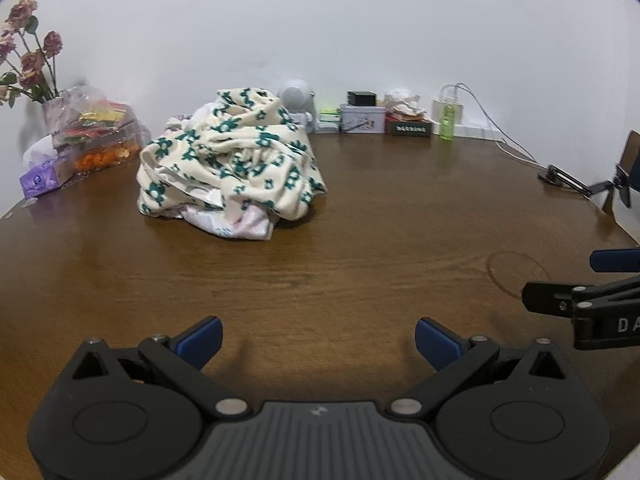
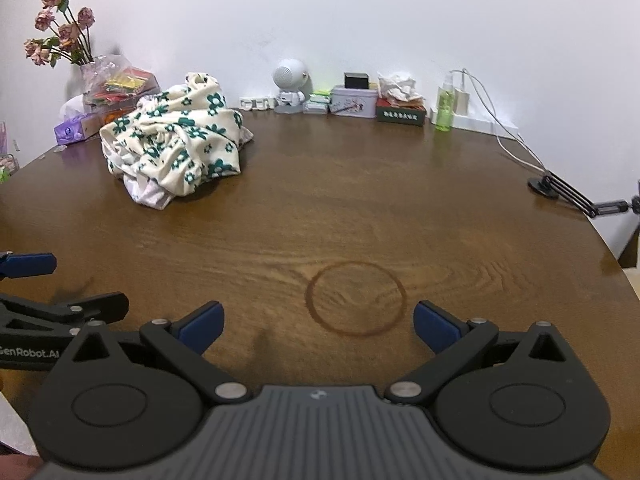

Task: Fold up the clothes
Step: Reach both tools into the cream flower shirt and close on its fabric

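Observation:
A crumpled heap of clothes (image 1: 230, 160) lies on the brown wooden table (image 1: 360, 248), left of centre and towards the back. Its top piece is cream with green flowers, and a pale pink-white garment (image 1: 232, 222) pokes out underneath. The right wrist view shows the same heap (image 2: 176, 148) at the far left. My left gripper (image 1: 318, 340) hovers open over bare wood, well short of the heap. My right gripper (image 2: 319, 328) is open too, above a dark ring stain (image 2: 356, 298), with nothing between its fingers. The right gripper (image 1: 592, 292) also shows at the left view's right edge.
Along the back wall stand a vase of dried roses (image 1: 30, 56), a bag of snacks (image 1: 100, 128), a purple tissue box (image 1: 42, 178), a white robot figure (image 2: 290, 86), tins (image 2: 354, 100), a green bottle (image 2: 444, 106) and a charger cable (image 2: 504, 136). A black stand (image 2: 560, 192) sits at the right edge.

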`<action>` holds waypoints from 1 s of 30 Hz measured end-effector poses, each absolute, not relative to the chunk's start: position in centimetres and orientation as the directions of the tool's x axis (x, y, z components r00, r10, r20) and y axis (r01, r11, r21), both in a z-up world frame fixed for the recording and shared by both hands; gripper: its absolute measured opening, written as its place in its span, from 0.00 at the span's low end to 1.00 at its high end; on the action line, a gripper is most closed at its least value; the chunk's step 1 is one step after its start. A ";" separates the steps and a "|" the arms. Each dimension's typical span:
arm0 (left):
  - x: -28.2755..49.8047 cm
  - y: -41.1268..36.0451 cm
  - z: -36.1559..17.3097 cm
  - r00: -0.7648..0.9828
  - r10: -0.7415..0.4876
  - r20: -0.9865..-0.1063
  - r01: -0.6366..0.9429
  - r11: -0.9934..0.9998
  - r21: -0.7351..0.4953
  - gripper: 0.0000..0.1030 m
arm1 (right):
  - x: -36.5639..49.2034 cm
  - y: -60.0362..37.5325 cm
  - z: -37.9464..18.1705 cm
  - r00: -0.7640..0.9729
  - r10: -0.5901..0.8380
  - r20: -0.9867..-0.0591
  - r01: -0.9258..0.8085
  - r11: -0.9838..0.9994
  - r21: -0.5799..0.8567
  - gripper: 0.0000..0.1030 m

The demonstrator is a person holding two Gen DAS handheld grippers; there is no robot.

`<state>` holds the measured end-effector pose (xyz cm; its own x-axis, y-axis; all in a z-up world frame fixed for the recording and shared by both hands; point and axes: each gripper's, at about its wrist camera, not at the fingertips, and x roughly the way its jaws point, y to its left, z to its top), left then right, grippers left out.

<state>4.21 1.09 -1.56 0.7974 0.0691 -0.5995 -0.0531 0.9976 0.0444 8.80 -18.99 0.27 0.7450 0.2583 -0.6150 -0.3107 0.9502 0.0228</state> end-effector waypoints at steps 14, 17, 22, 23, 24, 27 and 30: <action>11.1 5.7 1.1 0.812 0.152 -0.564 -0.141 0.988 0.064 1.00 | 16.2 -14.5 3.7 0.723 0.381 -0.576 -0.476 0.879 -0.018 1.00; 13.2 7.4 1.7 0.809 0.185 -0.558 -0.172 0.982 0.077 1.00 | 18.4 -13.3 4.7 0.718 0.409 -0.563 -0.510 0.860 -0.025 1.00; 16.5 10.9 2.6 0.808 0.197 -0.555 -0.200 0.978 0.056 1.00 | 22.6 -10.4 6.0 0.703 0.456 -0.546 -0.558 0.829 -0.025 1.00; 17.2 11.7 2.8 0.807 0.199 -0.557 -0.208 0.977 0.047 1.00 | 23.5 -9.7 6.3 0.693 0.469 -0.548 -0.569 0.822 -0.016 1.00; 17.9 12.6 2.9 0.805 0.204 -0.557 -0.220 0.975 0.038 1.00 | 24.5 -9.0 6.6 0.680 0.482 -0.552 -0.581 0.814 -0.005 1.00; 20.1 15.3 3.3 0.795 0.238 -0.558 -0.268 0.963 0.028 1.00 | 27.4 -6.8 7.6 0.658 0.509 -0.554 -0.605 0.796 0.013 1.00; 22.3 17.7 3.2 0.771 0.278 -0.573 -0.318 0.948 0.031 1.00 | 30.5 -4.2 8.4 0.637 0.527 -0.563 -0.621 0.783 0.029 1.00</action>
